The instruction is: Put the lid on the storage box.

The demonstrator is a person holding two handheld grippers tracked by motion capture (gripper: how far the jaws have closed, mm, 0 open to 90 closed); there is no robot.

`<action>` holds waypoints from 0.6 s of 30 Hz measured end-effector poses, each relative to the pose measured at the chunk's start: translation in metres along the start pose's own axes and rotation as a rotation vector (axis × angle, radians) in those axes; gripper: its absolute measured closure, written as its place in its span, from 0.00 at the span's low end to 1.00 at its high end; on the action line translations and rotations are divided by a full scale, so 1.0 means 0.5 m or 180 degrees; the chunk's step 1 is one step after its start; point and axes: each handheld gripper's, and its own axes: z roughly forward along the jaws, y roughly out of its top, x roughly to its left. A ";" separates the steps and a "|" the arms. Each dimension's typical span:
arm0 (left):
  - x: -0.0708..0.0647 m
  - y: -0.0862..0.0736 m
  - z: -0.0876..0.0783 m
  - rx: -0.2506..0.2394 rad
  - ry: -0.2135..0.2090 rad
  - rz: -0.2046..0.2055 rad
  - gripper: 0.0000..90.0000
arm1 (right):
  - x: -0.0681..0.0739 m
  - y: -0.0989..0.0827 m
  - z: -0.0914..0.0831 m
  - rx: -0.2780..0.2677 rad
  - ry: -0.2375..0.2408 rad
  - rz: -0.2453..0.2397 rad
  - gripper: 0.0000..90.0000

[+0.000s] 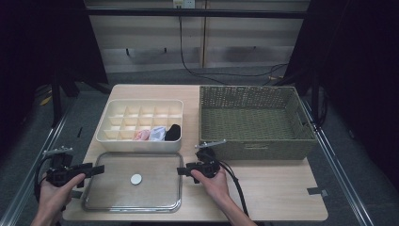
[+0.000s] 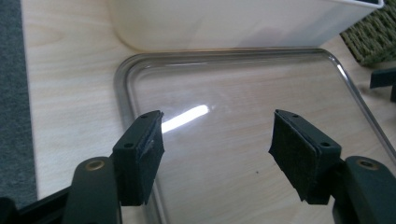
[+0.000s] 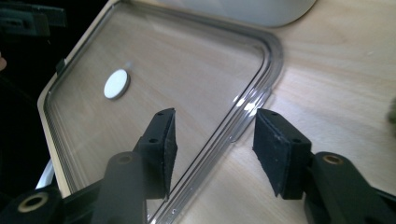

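Note:
A clear plastic lid (image 1: 113, 190) with a white round disc (image 1: 136, 179) at its middle lies flat on the wooden table, in front of a cream compartment box (image 1: 141, 143). My left gripper (image 1: 96, 169) is at the lid's left edge. In the left gripper view its jaws stand open (image 2: 217, 144) astride the lid's left rim (image 2: 122, 93), with no pad touching it. My right gripper (image 1: 181, 171) is at the lid's right edge. Its jaws are open (image 3: 212, 140) with the right rim (image 3: 243, 107) between them, and gaps show on both sides. The disc (image 3: 116, 84) lies farther in.
The cream box holds a pink (image 1: 141, 135), a pale blue (image 1: 157, 133) and a black (image 1: 172, 133) rolled cloth in its front row. A green woven basket (image 1: 256, 148) stands at the back right, close behind my right gripper. Bare table lies right of my right hand.

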 end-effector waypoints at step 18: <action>0.027 -0.030 0.037 0.0292 0.0171 -0.0052 0.43 | 0.003 0.001 0.034 -0.0072 -0.0124 0.0049 0.55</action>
